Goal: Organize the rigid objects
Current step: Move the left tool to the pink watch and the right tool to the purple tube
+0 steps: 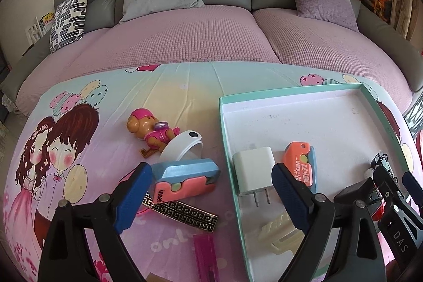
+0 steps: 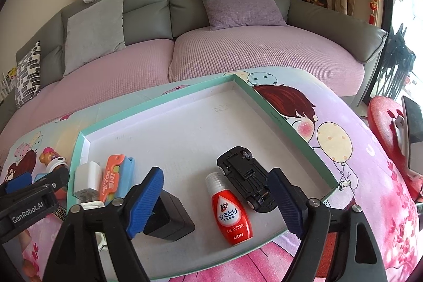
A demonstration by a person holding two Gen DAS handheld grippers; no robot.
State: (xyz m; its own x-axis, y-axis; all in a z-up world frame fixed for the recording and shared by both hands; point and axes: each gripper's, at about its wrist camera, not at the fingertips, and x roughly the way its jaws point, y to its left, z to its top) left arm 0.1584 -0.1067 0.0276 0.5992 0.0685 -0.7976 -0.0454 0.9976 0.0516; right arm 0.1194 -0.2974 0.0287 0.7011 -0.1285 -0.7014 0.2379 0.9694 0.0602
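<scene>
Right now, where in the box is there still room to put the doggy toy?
The far half of the tray is bare, from the back wall down to the toy car and the white charger. The near edge is crowded: red bottle, black box, orange-and-blue cutter. The dog toy lies outside, left of the tray.

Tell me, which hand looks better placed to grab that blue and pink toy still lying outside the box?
Left. The open left gripper is right beside the blue and pink toy on the cloth; the right gripper hangs over the box.
</scene>
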